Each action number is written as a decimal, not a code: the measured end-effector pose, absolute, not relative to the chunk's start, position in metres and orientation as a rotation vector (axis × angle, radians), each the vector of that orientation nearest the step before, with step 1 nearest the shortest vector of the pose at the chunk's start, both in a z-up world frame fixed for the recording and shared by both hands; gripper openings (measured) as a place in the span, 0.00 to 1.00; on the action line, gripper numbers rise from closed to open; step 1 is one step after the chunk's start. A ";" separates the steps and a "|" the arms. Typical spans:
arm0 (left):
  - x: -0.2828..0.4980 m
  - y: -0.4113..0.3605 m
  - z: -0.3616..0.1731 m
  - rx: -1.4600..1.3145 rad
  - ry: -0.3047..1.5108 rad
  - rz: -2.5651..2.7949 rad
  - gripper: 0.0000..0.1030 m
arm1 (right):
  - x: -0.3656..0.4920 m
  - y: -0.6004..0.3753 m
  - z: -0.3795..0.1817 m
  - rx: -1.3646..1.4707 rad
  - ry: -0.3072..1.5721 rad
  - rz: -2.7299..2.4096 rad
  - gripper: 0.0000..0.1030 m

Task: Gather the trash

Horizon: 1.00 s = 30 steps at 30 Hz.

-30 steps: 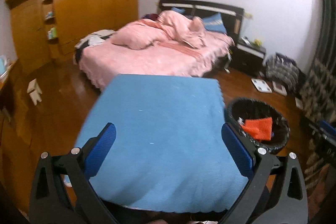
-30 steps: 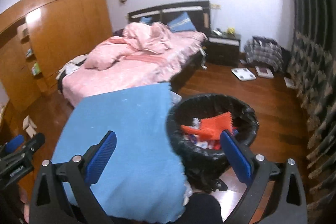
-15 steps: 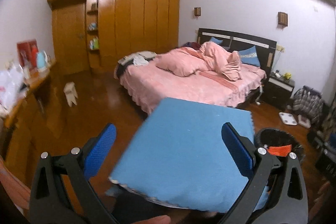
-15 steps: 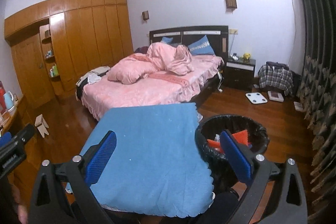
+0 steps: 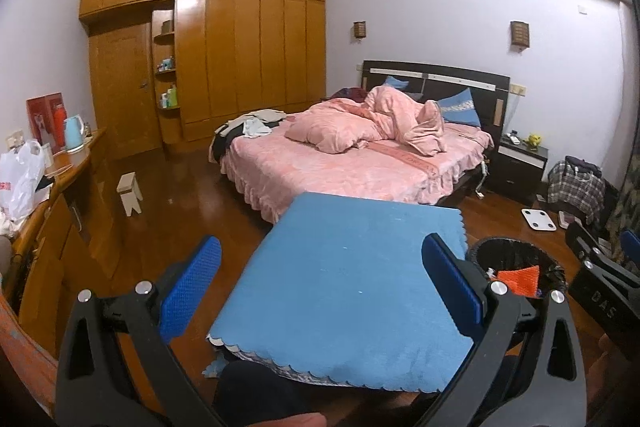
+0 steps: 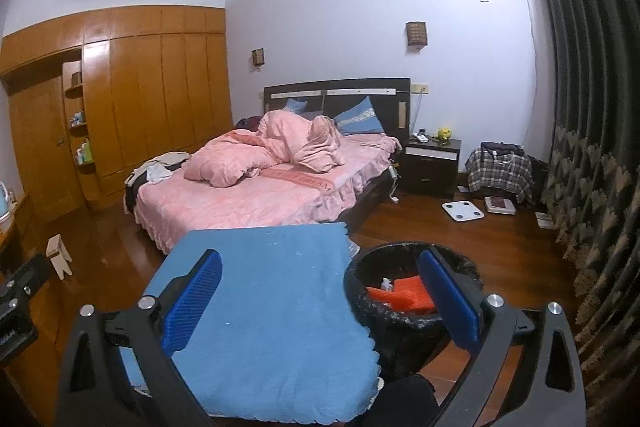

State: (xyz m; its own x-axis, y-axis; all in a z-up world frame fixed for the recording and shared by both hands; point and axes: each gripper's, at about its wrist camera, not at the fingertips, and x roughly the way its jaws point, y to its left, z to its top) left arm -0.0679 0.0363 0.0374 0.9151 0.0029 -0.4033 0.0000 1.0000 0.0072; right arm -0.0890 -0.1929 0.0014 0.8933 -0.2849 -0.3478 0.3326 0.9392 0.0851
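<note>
Change: both grippers have lifted, so the view now takes in the whole bedroom.
Left gripper (image 5: 320,285): jaws wide apart, holding nothing.
Right gripper (image 6: 320,301): jaws wide apart, also empty.
Blue cloth-covered table (image 6: 272,315): bare, no trash visible.
Black-lined round trash bin (image 6: 404,317): beside the table, orange crumpled wrapper (image 6: 404,295) already inside.
Progress: collecting looks nearly done.
</note>
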 end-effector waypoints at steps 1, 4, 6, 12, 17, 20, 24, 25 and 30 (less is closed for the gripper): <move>-0.067 0.034 0.035 0.007 0.413 0.001 0.95 | -0.089 -0.195 0.002 0.150 0.339 -0.328 0.94; -0.065 0.029 0.035 0.008 0.408 -0.006 0.95 | -0.088 -0.202 0.004 0.167 0.340 -0.345 0.94; -0.062 0.025 0.035 0.010 0.409 -0.018 0.95 | -0.090 -0.206 0.003 0.172 0.343 -0.352 0.94; -0.053 0.015 0.029 0.016 0.425 -0.032 0.95 | -0.082 -0.216 -0.001 0.176 0.358 -0.370 0.94; -0.047 0.012 0.025 0.025 0.434 -0.031 0.95 | -0.074 -0.219 -0.004 0.168 0.375 -0.376 0.94; -0.044 0.011 0.026 0.024 0.433 -0.023 0.95 | -0.072 -0.220 -0.006 0.173 0.380 -0.381 0.94; -0.039 0.014 0.025 0.018 0.441 -0.006 0.95 | -0.071 -0.221 -0.006 0.173 0.383 -0.389 0.94; -0.038 0.015 0.024 0.018 0.443 0.000 0.95 | -0.071 -0.221 -0.005 0.173 0.383 -0.391 0.94; -0.038 0.016 0.024 0.018 0.438 0.013 0.95 | -0.070 -0.223 -0.004 0.173 0.378 -0.395 0.94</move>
